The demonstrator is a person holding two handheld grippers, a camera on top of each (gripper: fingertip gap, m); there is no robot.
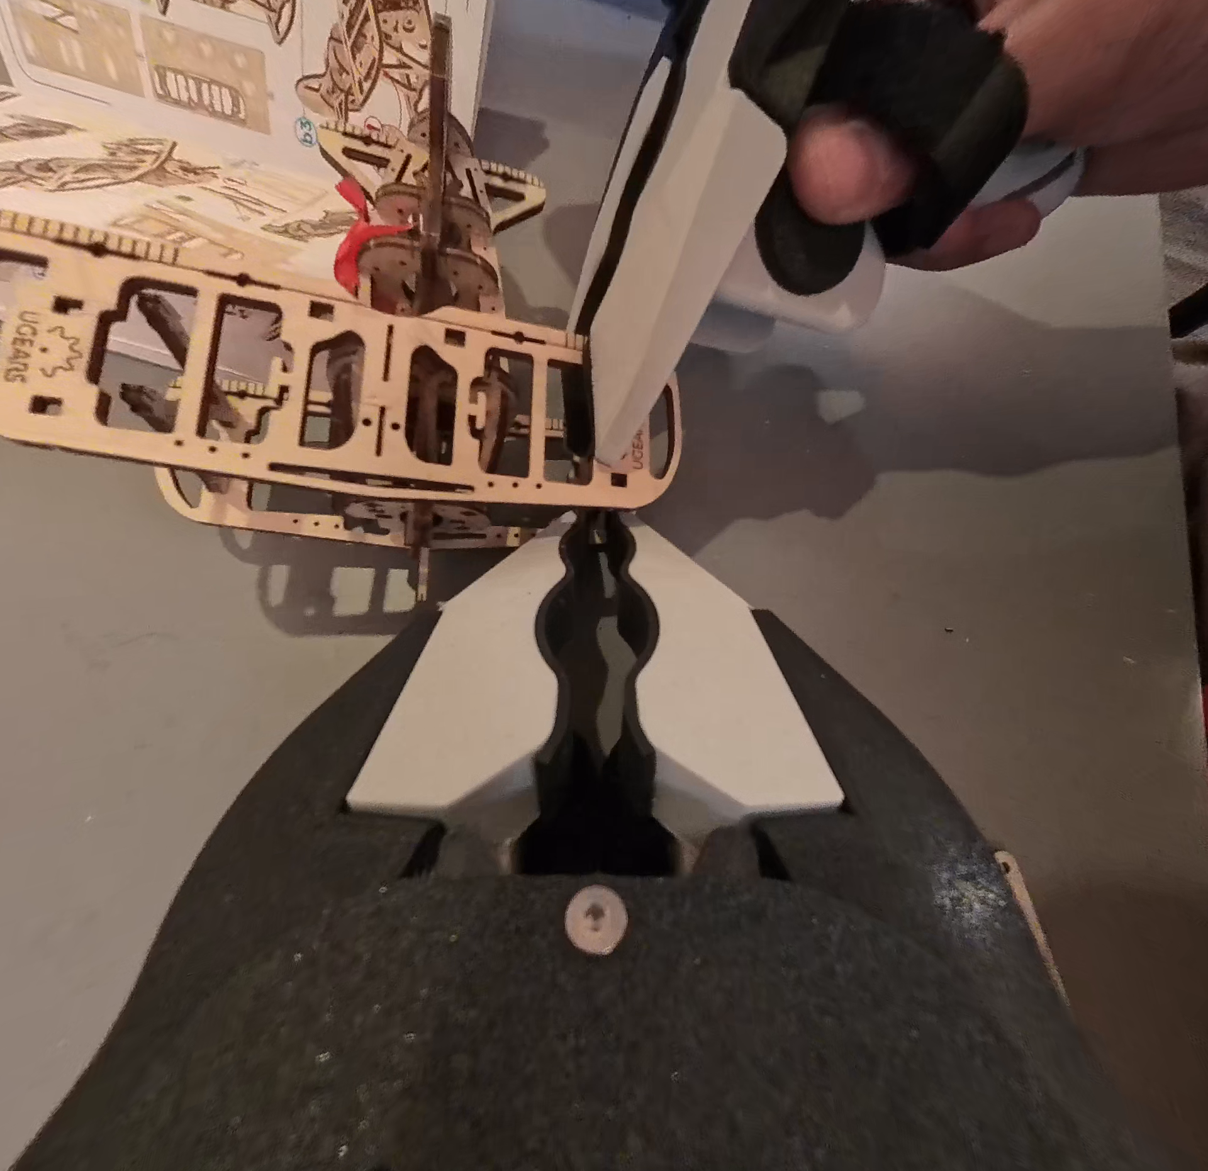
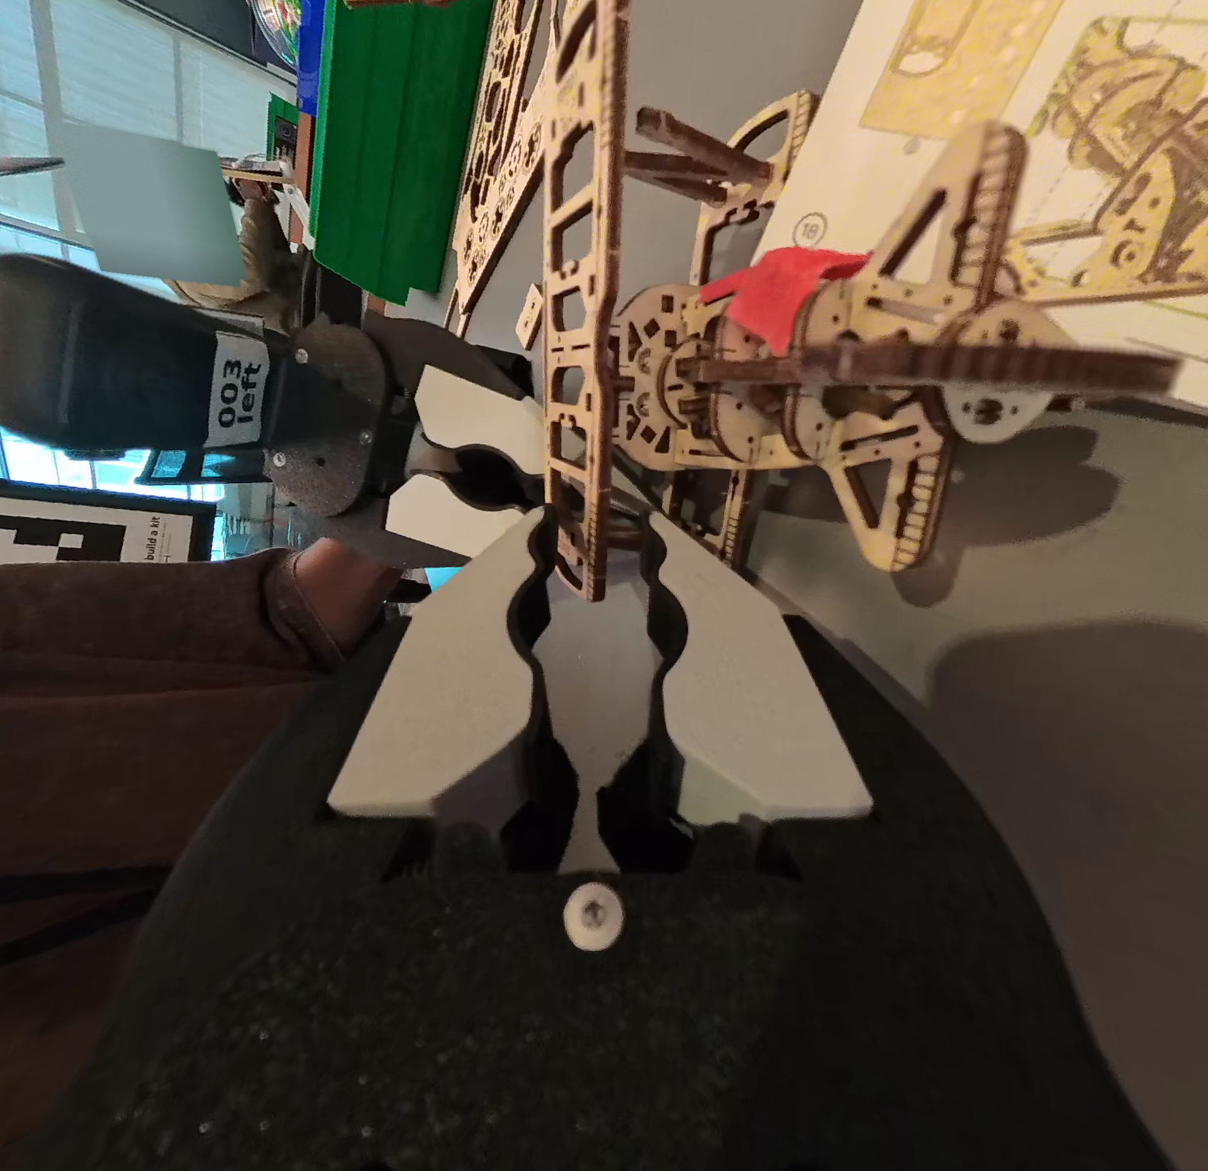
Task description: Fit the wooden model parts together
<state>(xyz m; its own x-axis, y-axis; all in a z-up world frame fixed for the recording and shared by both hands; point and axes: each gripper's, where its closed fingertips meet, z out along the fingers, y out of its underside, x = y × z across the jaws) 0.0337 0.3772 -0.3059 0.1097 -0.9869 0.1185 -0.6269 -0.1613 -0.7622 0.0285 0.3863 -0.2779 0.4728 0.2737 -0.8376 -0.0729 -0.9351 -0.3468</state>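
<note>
Nearest the lens, the left gripper [image 1: 598, 518] has its fingers almost together, pinching the lower edge of the wooden frame panel [image 1: 327, 394]. The right gripper [image 2: 595, 538] stands partly open, straddling that panel's end without clamping. Behind, the half-built wooden model [image 2: 817, 388] rests on the grey desk [image 1: 915, 616] beside the instruction sheet [image 1: 163, 61]. Uneven pushing could snap the thin panel or tip the model.

Dim indoor light, soft tabletop shadows, wide-angle edge distortion, slight blur.
</note>
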